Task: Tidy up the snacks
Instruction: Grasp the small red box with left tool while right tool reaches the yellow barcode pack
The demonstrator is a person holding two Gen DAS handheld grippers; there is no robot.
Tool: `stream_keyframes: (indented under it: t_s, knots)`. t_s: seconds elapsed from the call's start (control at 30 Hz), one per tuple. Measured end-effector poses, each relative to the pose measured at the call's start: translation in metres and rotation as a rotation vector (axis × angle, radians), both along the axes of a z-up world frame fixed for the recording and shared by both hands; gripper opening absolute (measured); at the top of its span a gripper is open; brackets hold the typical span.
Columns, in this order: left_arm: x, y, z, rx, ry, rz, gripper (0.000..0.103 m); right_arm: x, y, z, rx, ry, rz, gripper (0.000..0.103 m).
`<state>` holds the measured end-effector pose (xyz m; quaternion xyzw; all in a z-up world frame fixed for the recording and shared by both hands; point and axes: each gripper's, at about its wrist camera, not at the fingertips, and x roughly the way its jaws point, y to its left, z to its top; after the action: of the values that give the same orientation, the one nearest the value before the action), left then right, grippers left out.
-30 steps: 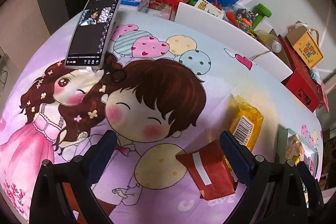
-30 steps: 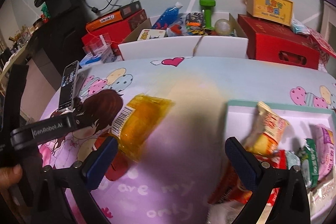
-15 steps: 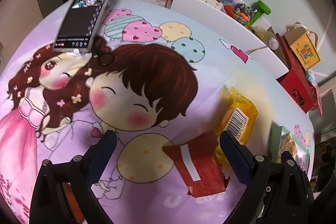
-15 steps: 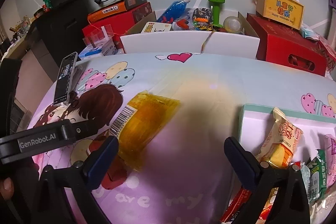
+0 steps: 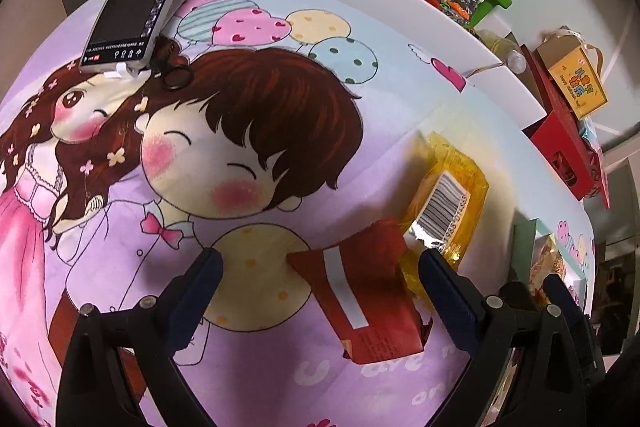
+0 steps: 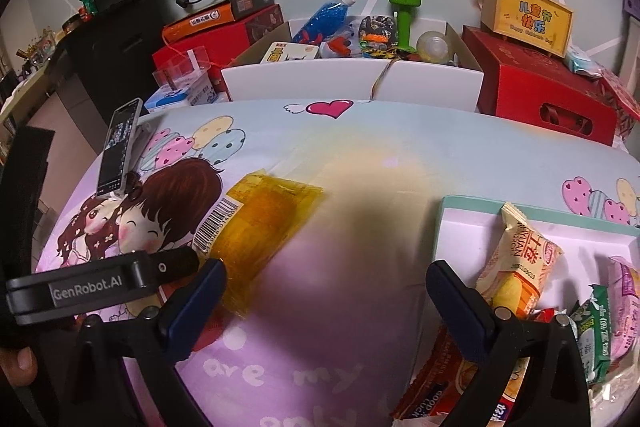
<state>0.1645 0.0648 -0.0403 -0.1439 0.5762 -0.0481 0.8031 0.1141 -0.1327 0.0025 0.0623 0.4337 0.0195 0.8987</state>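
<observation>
Left gripper point(image 5: 316, 263) hovers low over red packet point(image 5: 360, 291), jaws wide apart, holding nothing. Right gripper point(image 6: 326, 275) likewise wide, empty, over bare tabletop point(image 6: 400, 131) between yellow packet point(image 6: 260, 215) and tray point(image 6: 452, 211).

Red packet lies flat, one corner under yellow packet; both outside tray, other snacks already in tray.

Risk: overlap. Closing on red packet may drag yellow one along, or jaws slip off thin flat foil.

Versus a second ago: left gripper closer to red packet, now between jaws; right gripper shifted left, tray further right in view.

glossy yellow packet point(image 5: 444, 211), matt cloth point(image 5: 248, 131)
</observation>
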Motion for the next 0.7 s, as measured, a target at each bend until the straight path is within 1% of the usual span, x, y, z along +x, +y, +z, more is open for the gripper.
stream_keyframes:
  t_s: [0.17,0.27,0.33,0.4,0.43,0.5,0.57,0.7]
  knots:
    - [-0.007,0.003,-0.003,-0.017,-0.005,0.019,0.098,-0.003,-0.005,0.003,-0.002,-0.006,-0.011,0.101]
    - [-0.012,0.001,-0.002,-0.006,-0.008,0.003,0.097,-0.005,-0.009,0.005,-0.001,-0.008,-0.019,0.101]
    - [-0.013,-0.002,-0.002,-0.002,-0.009,-0.007,0.09,-0.006,-0.01,0.006,0.0,-0.011,-0.023,0.101]
    - [-0.015,-0.004,-0.002,-0.018,-0.011,-0.02,0.076,-0.006,-0.012,0.007,0.001,-0.014,-0.028,0.101]
    - [-0.015,-0.004,-0.002,-0.033,-0.013,-0.026,0.072,-0.007,-0.013,0.007,0.001,-0.015,-0.029,0.101]
    - [-0.016,-0.006,-0.001,-0.062,-0.016,-0.042,0.057,-0.007,-0.014,0.008,0.001,-0.015,-0.033,0.101]
    - [-0.016,-0.009,0.0,-0.09,-0.019,-0.061,0.047,-0.007,-0.015,0.008,0.0,-0.015,-0.038,0.101]
    - [-0.015,-0.015,0.004,-0.075,-0.035,-0.088,0.045,-0.006,-0.014,0.006,0.011,-0.009,-0.037,0.101]
